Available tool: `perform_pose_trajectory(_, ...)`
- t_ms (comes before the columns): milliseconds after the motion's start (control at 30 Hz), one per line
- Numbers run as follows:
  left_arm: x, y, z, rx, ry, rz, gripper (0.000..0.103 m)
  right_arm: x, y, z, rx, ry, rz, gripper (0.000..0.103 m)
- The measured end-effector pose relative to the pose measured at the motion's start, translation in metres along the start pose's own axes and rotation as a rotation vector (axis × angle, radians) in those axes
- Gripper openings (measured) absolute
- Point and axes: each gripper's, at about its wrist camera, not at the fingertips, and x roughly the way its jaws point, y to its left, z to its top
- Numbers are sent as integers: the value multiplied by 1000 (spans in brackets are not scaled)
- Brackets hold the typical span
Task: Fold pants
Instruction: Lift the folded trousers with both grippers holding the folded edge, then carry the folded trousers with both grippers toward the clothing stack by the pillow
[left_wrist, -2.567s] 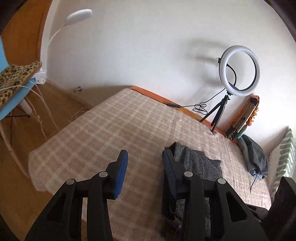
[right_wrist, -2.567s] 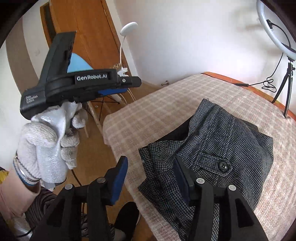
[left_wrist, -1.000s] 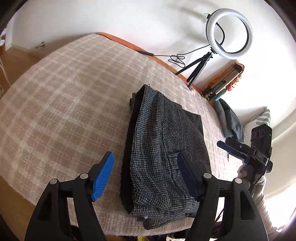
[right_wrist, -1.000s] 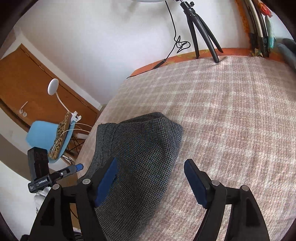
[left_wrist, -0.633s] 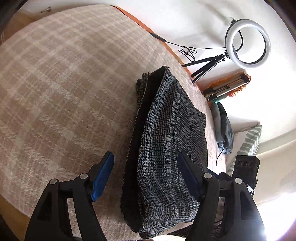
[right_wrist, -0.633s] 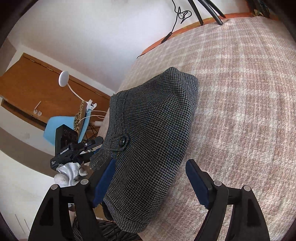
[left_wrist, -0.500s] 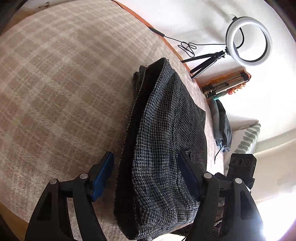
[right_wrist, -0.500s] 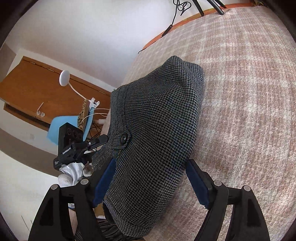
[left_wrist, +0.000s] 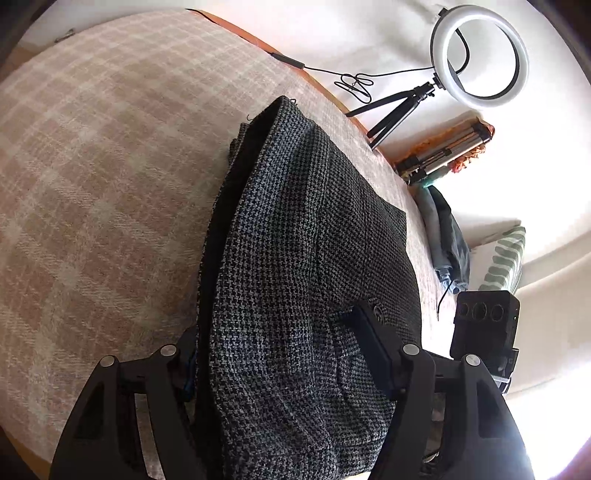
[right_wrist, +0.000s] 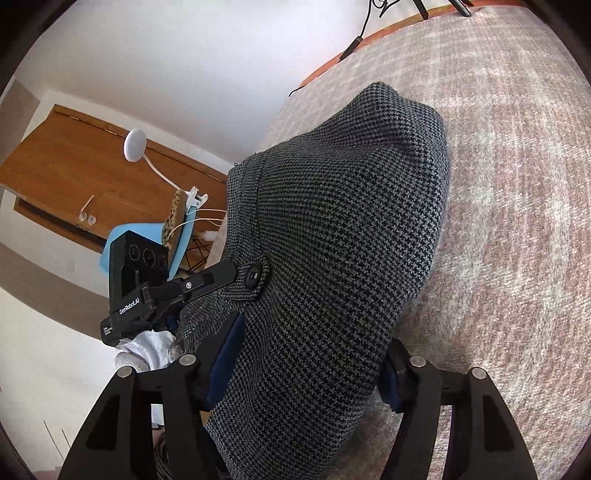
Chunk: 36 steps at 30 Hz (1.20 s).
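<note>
The folded grey houndstooth pants (left_wrist: 303, 258) lie as a thick bundle near the front edge of the checked bedspread (left_wrist: 92, 166). My left gripper (left_wrist: 280, 350) straddles one end of the bundle, jaws wide apart with the cloth between them. My right gripper (right_wrist: 306, 350) straddles the opposite end of the pants (right_wrist: 340, 229), jaws also wide apart around the cloth. A black button (right_wrist: 254, 275) shows on the waistband. The left gripper's body (right_wrist: 136, 284) shows in the right wrist view, one finger resting on the pants beside the button.
A ring light on a tripod (left_wrist: 476, 55) stands at the far edge of the bed. Dark blue clothes (left_wrist: 447, 240) and a striped pillow (left_wrist: 506, 258) lie at the far right. A blue chair (right_wrist: 177, 236), a white lamp (right_wrist: 135, 144) and a wooden door (right_wrist: 74, 177) are beside the bed.
Both grippers have moved forward onto the ends of the pants bundle. The cloth now fills the gap between each pair of jaws.
</note>
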Motion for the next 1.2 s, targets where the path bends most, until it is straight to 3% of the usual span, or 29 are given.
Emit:
perform_pose_trajectory(200,1,3,0,-8,-25,22,54,0,-7,2,15,-3,14,47)
perform_pose_trajectory(333,2,-11,-1,37,-56,86,43,2,4,2,-25,-17,-72,29)
perform_pose_trajectory(567,-7,-36,-4,145,-104,154,32,-1,44,3,-202,-48,-244,18)
perform_pose_trajectory(700,-3,-27,-3,122,-94,147,32,1,35,6,-160,-31,-219,19)
perform_pose_trajectory(767,-2,-19,-1,86,-81,130,39,-3,20,7,-123,-3,-179,28)
perform_pose_trajectory(800,0,-14,0,64,-70,132,49,-5,12,9,-96,8,-163,39)
perform_pose_trajectory(833,2,-10,2,41,-61,129,58,-5,5,10,-60,10,-148,40)
perform_pose_trajectory(967,6,-8,5,50,-72,110,60,-7,-3,11,-32,3,-98,37)
perform_pose_trajectory(1000,7,-9,5,66,-76,115,57,-6,-2,10,-43,1,-103,33)
perform_pose_trajectory(1033,8,-11,5,69,-76,114,46,-6,0,10,-56,0,-116,28)
perform_pose_trajectory(1200,-2,-24,3,95,-121,117,31,-8,42,2,-245,-32,-272,16)
